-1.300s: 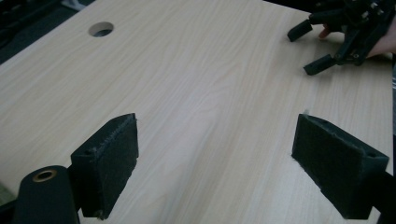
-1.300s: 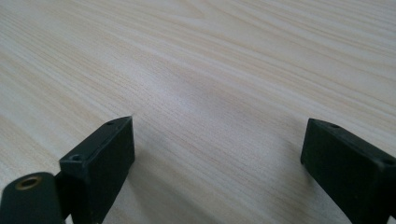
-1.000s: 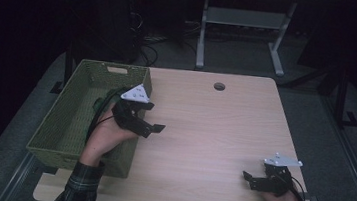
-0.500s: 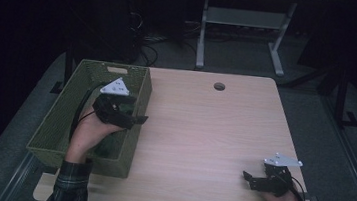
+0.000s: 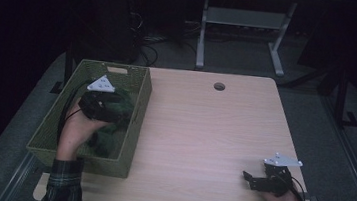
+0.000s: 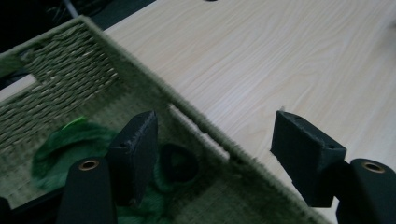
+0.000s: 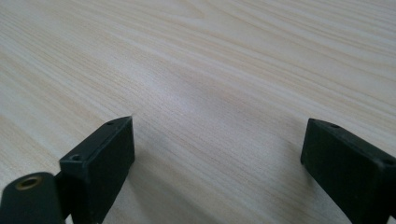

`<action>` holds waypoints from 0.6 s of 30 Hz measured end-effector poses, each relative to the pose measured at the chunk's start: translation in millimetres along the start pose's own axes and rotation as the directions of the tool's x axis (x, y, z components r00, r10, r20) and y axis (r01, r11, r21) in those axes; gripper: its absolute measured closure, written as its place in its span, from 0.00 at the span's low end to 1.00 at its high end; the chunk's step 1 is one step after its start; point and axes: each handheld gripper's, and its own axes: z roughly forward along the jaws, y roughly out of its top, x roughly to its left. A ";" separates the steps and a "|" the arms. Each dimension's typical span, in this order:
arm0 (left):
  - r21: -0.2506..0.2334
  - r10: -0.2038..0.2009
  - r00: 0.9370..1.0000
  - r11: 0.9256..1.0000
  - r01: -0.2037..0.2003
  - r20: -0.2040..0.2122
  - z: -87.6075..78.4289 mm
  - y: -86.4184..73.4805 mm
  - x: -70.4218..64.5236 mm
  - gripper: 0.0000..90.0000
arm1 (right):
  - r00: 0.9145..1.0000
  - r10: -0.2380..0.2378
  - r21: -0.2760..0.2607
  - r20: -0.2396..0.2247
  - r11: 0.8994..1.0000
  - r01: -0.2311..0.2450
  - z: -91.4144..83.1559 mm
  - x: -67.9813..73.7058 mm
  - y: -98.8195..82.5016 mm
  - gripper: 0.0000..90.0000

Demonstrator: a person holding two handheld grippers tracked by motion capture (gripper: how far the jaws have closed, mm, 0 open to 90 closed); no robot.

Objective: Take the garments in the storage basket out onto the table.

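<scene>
Left gripper (image 5: 107,110), jaws just been closing but still apart and empty, hangs over woven green basket (image 5: 138,104) to reach dark green cloth (image 6: 60,149); right gripper (image 5: 258,182) rests wide, empty, on light wooden table (image 5: 203,133).

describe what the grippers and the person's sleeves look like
Both are black two-jaw tools: the left gripper and the right gripper each carry a grey three-cornered plate on top, trail a black cable and have blocky black jaws. The left forearm wears a dark plaid sleeve.
</scene>
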 end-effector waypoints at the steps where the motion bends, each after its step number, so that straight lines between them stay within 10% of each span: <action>1: 0.004 -0.001 1.000 1.000 0.001 -0.006 -0.1 -1.3 1.6 0.36 | 1.000 0.000 0.000 0.000 1.000 0.000 0.0 0.0 0.0 0.10; 18: 0.133 -0.067 0.994 0.988 0.079 -0.089 13.1 -31.3 31.7 0.47 | 1.000 0.000 0.000 0.000 1.000 0.000 0.0 0.0 0.0 0.10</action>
